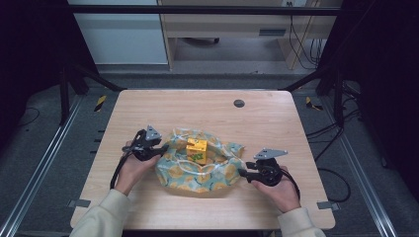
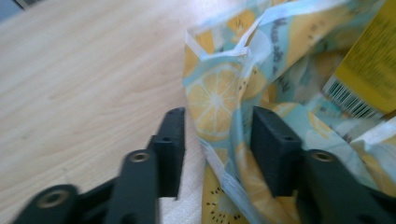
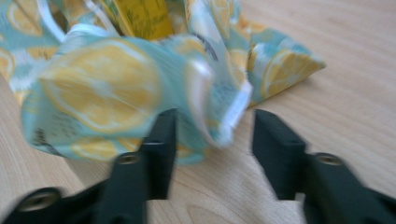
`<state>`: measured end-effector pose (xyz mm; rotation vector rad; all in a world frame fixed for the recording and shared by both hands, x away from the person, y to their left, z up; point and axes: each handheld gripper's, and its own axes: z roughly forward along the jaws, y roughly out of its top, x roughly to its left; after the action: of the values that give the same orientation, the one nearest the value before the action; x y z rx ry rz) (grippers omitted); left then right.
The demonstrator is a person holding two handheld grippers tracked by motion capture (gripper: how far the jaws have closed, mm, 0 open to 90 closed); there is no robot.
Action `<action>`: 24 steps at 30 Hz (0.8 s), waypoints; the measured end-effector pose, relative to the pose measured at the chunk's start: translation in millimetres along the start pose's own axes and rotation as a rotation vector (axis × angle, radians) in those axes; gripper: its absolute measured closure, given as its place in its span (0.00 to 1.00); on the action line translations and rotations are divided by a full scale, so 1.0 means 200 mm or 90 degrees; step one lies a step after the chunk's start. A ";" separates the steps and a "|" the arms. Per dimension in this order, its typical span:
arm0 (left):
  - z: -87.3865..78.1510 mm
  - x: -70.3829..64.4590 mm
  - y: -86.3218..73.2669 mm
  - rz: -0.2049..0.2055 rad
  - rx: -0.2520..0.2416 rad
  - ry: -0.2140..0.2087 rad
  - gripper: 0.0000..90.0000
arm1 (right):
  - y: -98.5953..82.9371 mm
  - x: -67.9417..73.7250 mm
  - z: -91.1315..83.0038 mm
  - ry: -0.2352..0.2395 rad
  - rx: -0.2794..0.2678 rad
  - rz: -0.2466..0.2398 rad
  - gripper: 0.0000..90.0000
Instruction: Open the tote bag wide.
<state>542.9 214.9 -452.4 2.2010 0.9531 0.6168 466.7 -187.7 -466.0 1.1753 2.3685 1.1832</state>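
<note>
Two tools flank one crumpled cloth on the pale wooden table (image 1: 148,106), so let's run across from the left. The left tool (image 1: 159,148) sits at the left edge of the teal fabric bag printed with yellow lemon slices (image 1: 217,173), held in the person's left hand (image 1: 132,168). In the left gripper view that left tool (image 2: 217,135) has its jaws spread wide, and a white-hemmed fold of the lemon-print bag (image 2: 219,98) stands up between them, not pinched. Move to the middle: a small yellow carton box with green print (image 1: 196,150) stands upright in the open bag, cloth bunched all around it. The left gripper view catches a yellow side of the box with a barcode (image 2: 369,70), just beyond the fold. Over on the right, the right tool (image 1: 242,172) points at the bag's right edge, gripped by the right hand (image 1: 280,190). The right gripper view, somewhat blurred, shows the right tool (image 3: 215,135) also wide open, a white-edged flap of the bag (image 3: 107,88) hanging into the gap near its left jaw, with the yellow box (image 3: 140,16) behind. Far back on the table lies a dark round cable port (image 1: 239,103), well apart from everything.
</note>
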 end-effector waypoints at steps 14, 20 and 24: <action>-0.25 0.06 0.13 -0.012 -0.077 0.007 0.31 | 0.13 -0.07 -0.22 -0.076 -0.087 0.015 0.20; -0.29 0.15 0.07 -0.034 -0.058 0.023 0.23 | 0.14 -0.17 -0.26 -0.116 -0.102 0.046 0.16; -0.32 0.21 0.02 -0.051 -0.055 0.033 0.19 | 0.12 -0.23 -0.27 -0.149 -0.103 0.062 0.12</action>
<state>530.2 268.5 -399.0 2.0684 1.0176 0.6681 481.1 -244.4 -418.7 1.3084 2.0260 1.1705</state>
